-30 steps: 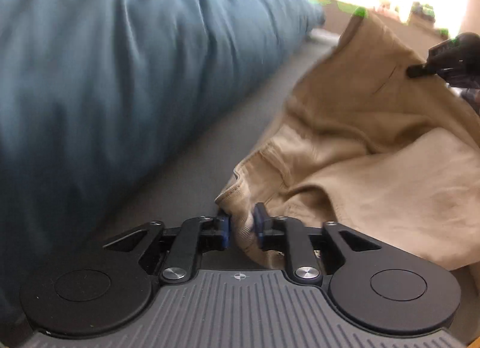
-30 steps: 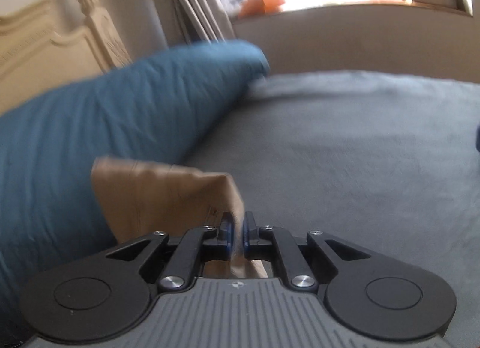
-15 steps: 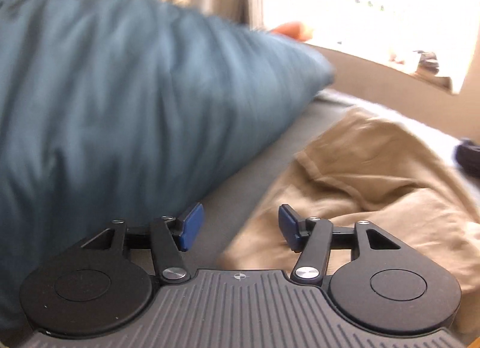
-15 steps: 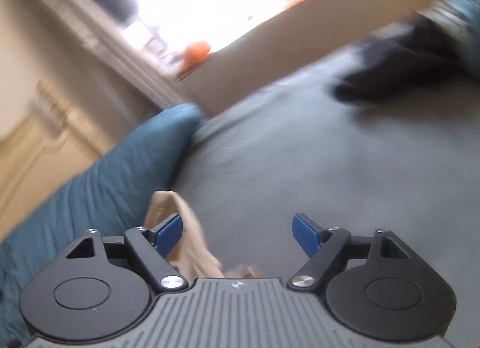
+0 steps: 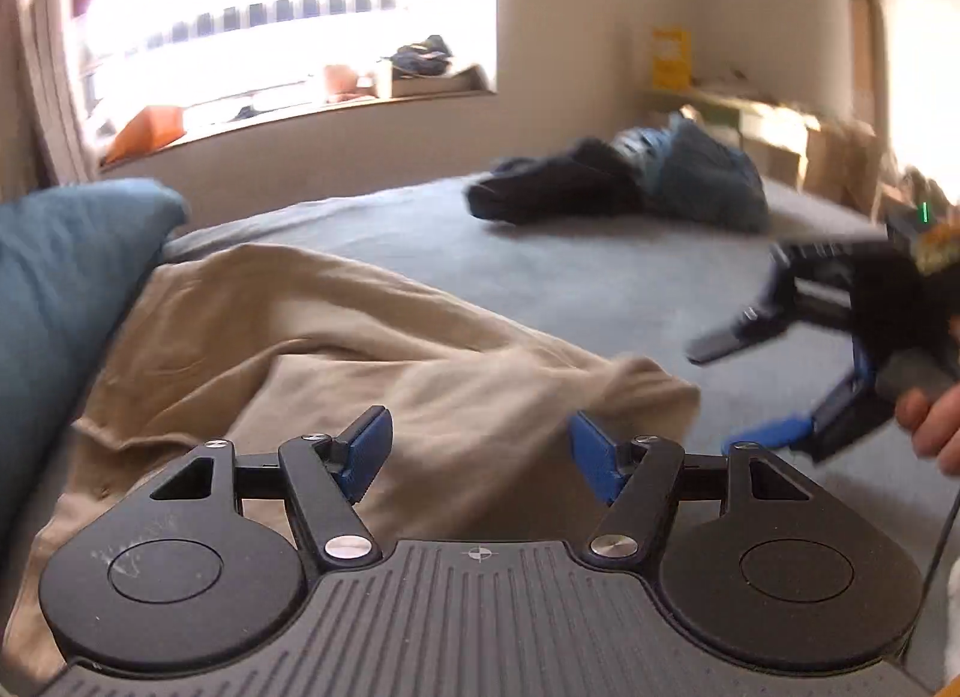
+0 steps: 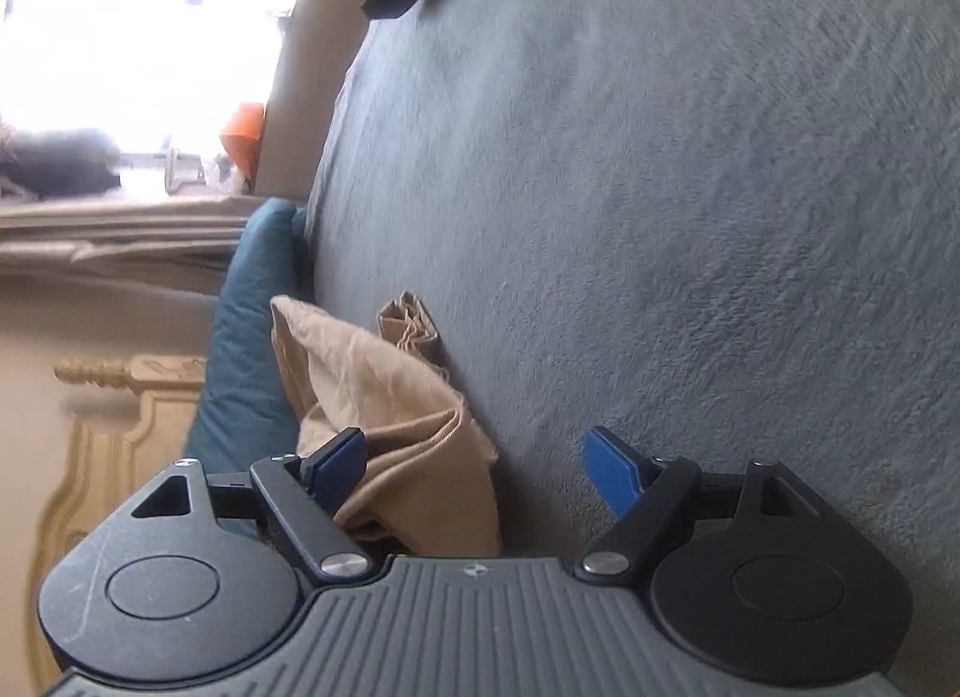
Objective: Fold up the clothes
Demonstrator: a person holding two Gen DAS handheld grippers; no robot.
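I am holding my left gripper [image 5: 480,451] over the tan trousers [image 5: 312,349], its fingers having just spread apart with nothing pinched between them. My right gripper [image 6: 474,466] is likewise standing wide, its fingers also just parted, gripping nothing, the cloth's folded edge lying loose by one pad. The trousers are lying crumpled on the grey bedspread [image 5: 588,277], touching the teal pillow [image 5: 66,277]. Farther off, a heap of dark clothes [image 5: 618,190] is sitting on the bed, well apart, before the bright window [image 5: 288,6].

Left gripper [image 5: 480,451] and right gripper [image 6: 477,466] gape, jaws just opened, nothing pinched.
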